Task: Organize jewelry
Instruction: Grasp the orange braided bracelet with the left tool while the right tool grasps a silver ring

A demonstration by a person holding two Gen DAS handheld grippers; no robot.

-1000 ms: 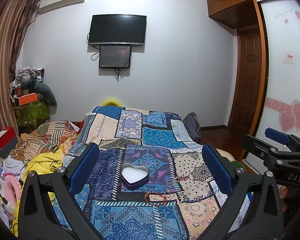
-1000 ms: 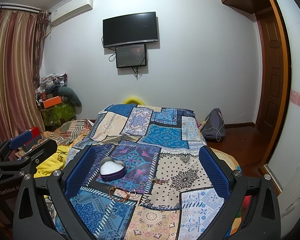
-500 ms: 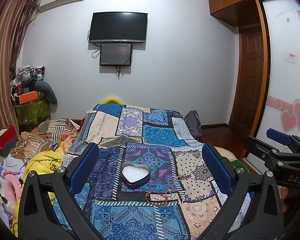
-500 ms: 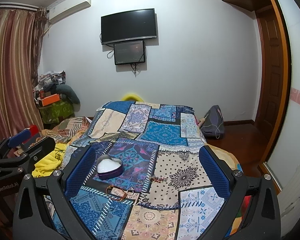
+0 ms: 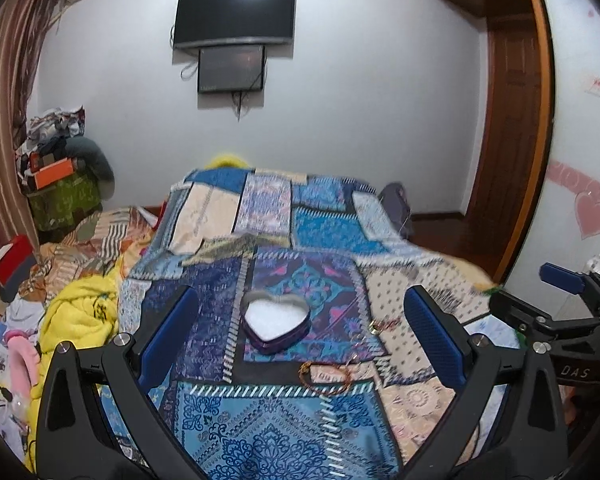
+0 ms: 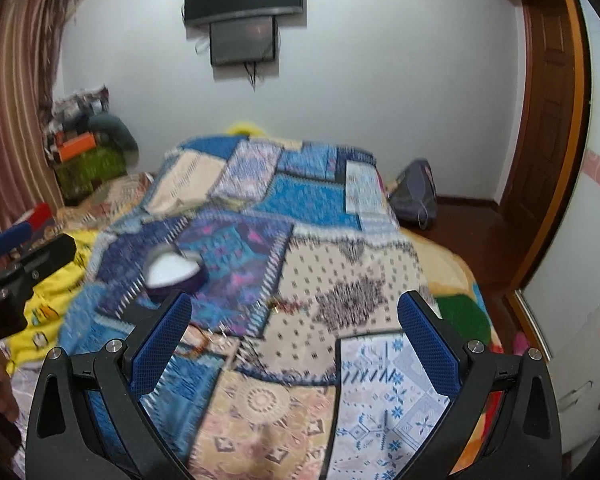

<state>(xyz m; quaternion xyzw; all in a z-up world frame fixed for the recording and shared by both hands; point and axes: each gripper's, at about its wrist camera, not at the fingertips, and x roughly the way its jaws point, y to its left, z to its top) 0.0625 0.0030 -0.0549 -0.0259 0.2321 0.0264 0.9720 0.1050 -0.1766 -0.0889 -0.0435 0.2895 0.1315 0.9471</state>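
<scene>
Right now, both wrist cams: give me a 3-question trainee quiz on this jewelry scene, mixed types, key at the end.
1. True or false: the left gripper is shut on the beaded bracelet.
2. Multiple choice: where does the heart-shaped box stand? A) on the floor B) on the patchwork bedspread C) on the wall TV
3. Fill in: the box has no lid on and its lining looks ____.

Key:
1. False. Both the left gripper and the right gripper are open and hold nothing; the bracelet lies on the bedspread.
2. B
3. white
</scene>
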